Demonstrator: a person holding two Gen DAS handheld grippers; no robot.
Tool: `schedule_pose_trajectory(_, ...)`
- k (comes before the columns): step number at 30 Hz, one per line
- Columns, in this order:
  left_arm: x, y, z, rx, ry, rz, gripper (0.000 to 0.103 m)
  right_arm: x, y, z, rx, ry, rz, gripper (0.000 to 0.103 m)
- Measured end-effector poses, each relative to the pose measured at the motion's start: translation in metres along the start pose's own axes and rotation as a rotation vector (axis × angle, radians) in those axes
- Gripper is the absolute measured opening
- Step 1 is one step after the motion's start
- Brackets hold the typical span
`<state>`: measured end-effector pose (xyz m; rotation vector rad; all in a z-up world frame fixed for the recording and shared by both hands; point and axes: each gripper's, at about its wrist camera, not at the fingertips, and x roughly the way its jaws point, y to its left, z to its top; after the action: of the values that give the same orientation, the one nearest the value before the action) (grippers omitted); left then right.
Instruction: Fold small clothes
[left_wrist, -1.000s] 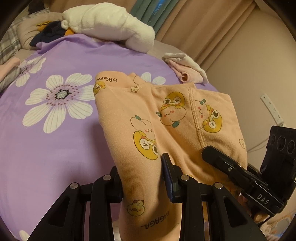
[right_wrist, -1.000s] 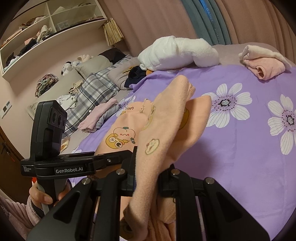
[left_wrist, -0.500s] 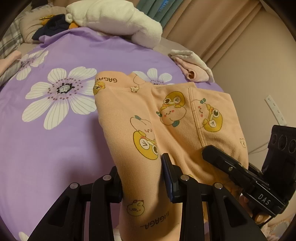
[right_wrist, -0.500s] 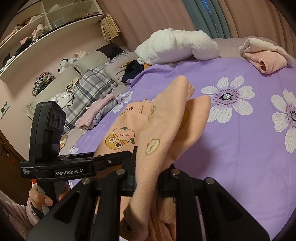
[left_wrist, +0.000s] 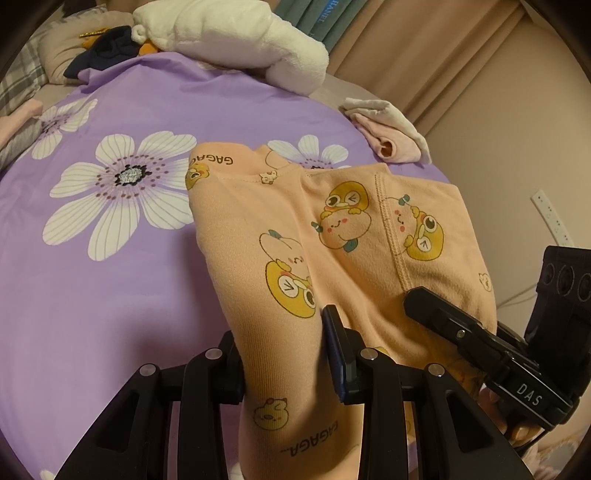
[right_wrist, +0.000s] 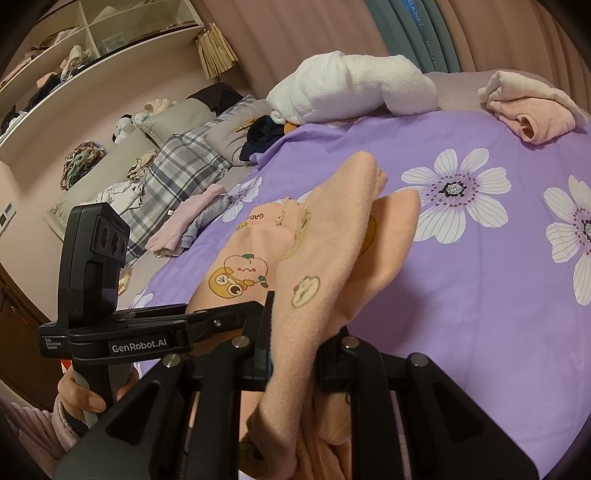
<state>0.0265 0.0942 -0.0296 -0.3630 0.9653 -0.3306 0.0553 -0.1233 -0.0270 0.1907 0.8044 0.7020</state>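
With nothing shifted over the last second, the left claw (left_wrist: 284, 354) and right claw (right_wrist: 295, 350) each stayed clamped on the peach cartoon-print garment (left_wrist: 332, 236), draped over the purple floral bedspread (left_wrist: 110, 277), fold unfinished.

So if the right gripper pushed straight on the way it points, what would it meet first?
Probably the peach garment that the right gripper already clamps, then the purple floral bedspread under it; depth is unclear.
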Motion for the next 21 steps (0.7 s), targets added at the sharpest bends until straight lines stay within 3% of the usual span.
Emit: schedule_pose_trajectory(21,0.016,0.0,0.008,0.027,0.017,0.009,0.033,0.009,-0.003,0.001,0.027,-0.002,-0.027,0.017)
